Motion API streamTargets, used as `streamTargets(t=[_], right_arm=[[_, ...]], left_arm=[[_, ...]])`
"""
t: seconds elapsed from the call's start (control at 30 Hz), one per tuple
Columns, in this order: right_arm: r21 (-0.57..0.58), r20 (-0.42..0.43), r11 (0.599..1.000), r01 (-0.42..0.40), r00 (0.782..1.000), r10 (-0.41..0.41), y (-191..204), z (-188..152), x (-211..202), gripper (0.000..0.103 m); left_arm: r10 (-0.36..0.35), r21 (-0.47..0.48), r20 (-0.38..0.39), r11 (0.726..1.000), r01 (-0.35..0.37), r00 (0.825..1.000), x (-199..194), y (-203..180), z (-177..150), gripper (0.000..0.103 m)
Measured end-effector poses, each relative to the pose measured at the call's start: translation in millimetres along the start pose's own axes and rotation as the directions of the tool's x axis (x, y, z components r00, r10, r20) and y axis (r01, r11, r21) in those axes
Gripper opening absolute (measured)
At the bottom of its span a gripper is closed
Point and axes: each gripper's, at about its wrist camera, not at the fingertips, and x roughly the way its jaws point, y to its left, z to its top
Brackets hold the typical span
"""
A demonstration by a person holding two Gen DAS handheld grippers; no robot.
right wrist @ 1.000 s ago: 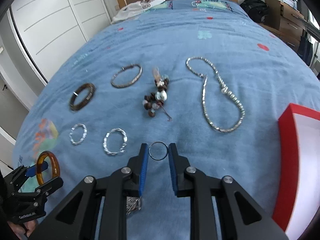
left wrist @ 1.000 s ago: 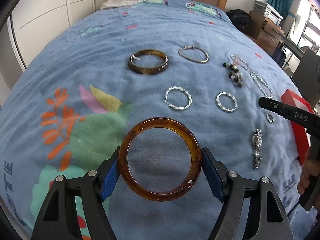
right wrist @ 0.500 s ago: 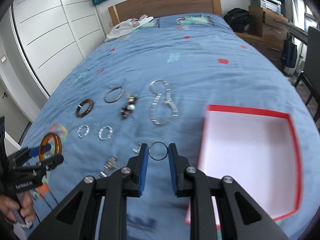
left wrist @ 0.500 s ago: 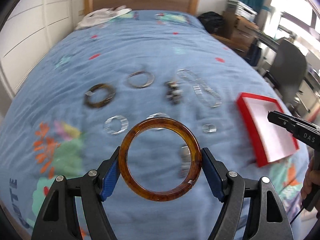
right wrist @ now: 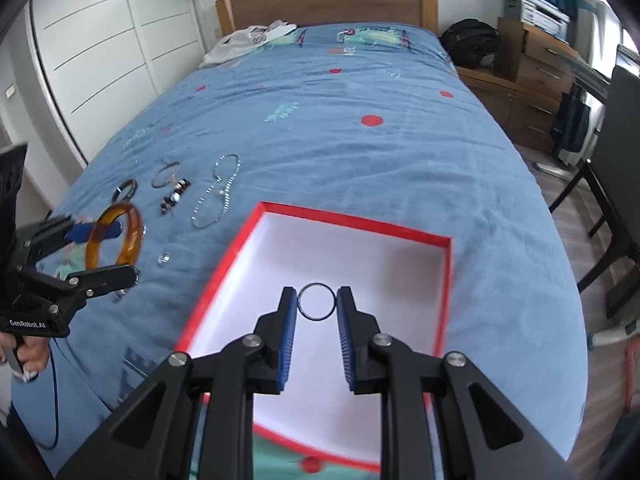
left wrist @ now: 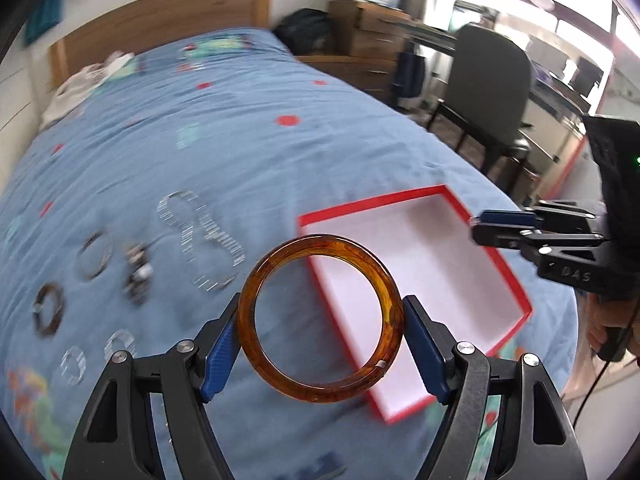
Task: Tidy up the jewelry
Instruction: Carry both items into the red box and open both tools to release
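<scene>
My left gripper (left wrist: 320,340) is shut on an amber bangle (left wrist: 256,344), held above the blue bed just left of the red box (left wrist: 516,280). The same bangle (right wrist: 134,236) shows in the right wrist view at the far left. My right gripper (right wrist: 317,307) is shut on a thin dark ring (right wrist: 302,312) and hangs over the white inside of the red box (right wrist: 248,236). On the bedspread lie a silver chain necklace (right wrist: 218,192), a beaded piece (right wrist: 172,198), a dark bangle (right wrist: 126,189) and a thin bracelet (right wrist: 164,174).
The blue bedspread (right wrist: 340,152) runs back to a wooden headboard (right wrist: 328,0). A dark chair (left wrist: 488,76) and wooden drawers (right wrist: 536,68) stand right of the bed. White wardrobe doors (right wrist: 100,40) line the left. A hand (right wrist: 28,356) holds the left gripper's handle.
Both grippers have swung right and risen, away from the row of jewelry and over to the red box. The bangle and the ring stay gripped.
</scene>
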Motion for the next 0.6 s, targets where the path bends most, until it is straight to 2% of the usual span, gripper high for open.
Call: streamTargets(t=[0.23,0.43,0.6], right_arm=[[-0.095,-0.074,0.994,-0.056,0.996,0.050,-27,15,44,0.020],[-0.147,-0.139,0.988,-0.058,0.990,0.037,-44,17,76,0.020],[-0.198,-0.193,0.979,-0.047,0.981,0.009,-48,14,95,0.020]], left_arm=[[-0.041,0.078,-0.070,0.996,0.046,0.997,66,-27,24,0.075],[-0.017,0.146,-0.130,0.989,0.036,0.991,104,-34,26,0.075],[0.021,0.192,-0.154,0.981,0.010,0.988,119,-36,21,0.074]])
